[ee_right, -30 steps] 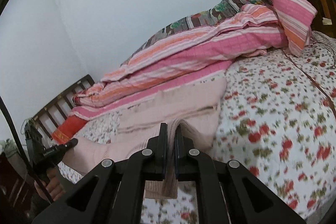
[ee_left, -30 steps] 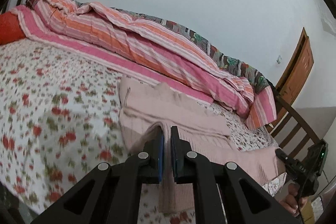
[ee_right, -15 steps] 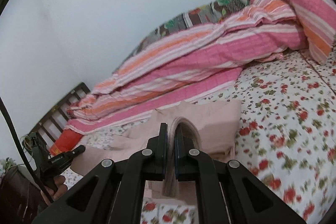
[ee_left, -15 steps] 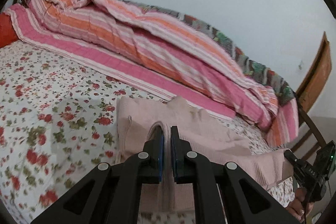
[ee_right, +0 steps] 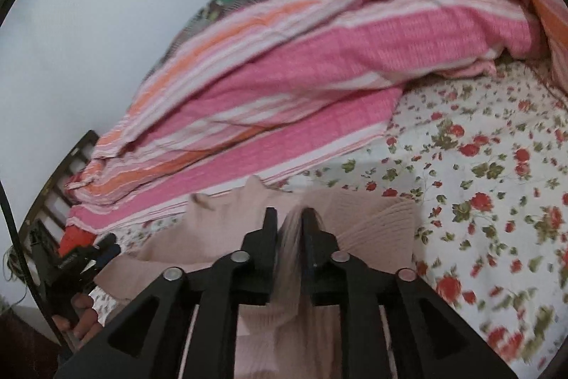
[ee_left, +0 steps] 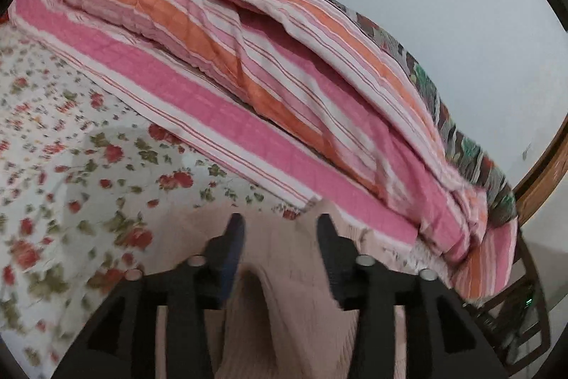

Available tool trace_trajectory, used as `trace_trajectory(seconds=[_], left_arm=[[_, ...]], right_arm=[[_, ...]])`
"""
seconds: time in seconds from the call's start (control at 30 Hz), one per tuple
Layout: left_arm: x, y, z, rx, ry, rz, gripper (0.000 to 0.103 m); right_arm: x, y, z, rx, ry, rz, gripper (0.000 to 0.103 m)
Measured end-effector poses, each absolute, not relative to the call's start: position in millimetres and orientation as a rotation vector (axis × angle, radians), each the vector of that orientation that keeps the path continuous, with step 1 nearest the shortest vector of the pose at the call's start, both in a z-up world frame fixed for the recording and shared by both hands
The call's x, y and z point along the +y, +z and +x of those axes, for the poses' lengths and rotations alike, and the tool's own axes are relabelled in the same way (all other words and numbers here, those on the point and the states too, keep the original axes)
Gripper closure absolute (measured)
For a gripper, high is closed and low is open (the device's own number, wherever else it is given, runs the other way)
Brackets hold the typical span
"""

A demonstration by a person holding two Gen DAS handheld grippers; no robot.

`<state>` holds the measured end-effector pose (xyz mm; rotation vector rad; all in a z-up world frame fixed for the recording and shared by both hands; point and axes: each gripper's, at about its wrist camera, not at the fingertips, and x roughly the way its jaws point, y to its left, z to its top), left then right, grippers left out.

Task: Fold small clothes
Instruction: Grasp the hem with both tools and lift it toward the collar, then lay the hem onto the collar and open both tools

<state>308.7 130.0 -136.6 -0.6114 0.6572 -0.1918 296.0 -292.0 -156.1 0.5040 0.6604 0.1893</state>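
Observation:
A pale pink knitted garment point(ee_left: 291, 308) lies folded over on the floral bed sheet point(ee_left: 71, 166). My left gripper point(ee_left: 280, 229) hangs just above it. Its jaws are opening and stand wide apart, and a loose fold of the knit lies between them without touching the pads. In the right wrist view the same garment point(ee_right: 376, 219) spreads under my right gripper point(ee_right: 290, 219). Its jaws are opening too, but a thin upright fold of knit still fills the narrow gap between its fingers. The left gripper point(ee_right: 106, 247) and the hand point(ee_right: 78, 311) holding it show at the far left.
A bulky quilt point(ee_left: 284, 77) striped pink, orange and white runs along the wall just beyond the garment. A red pillow point(ee_right: 74, 240) and a dark slatted headboard point(ee_right: 71, 158) sit at one end. Floral sheet point(ee_right: 479, 183) stretches bare to the right.
Both grippers have carried the garment's edge forward toward the striped quilt, doubling it over. Both jaws were shut tight on the knit and have now parted, the left far wider.

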Motion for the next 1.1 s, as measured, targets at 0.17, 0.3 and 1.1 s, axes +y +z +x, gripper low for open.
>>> trace_trajectory(seconds=[0.17,0.3,1.1], left_arm=[[132,-160,317,0.656,-0.227,-0.644,0.051],[137,-159,313,0.616,-0.264,-0.671,0.041],[109,-156,317,0.669,-0.146,-0.446,0.040]], right_arm=[[-297,-171,302,0.662,0.239,0.546,0.067],[-297,-170,296,0.632,0.254,0.540,0.062],[-284,-179,304,0.714,0.109,0.420,0.051]])
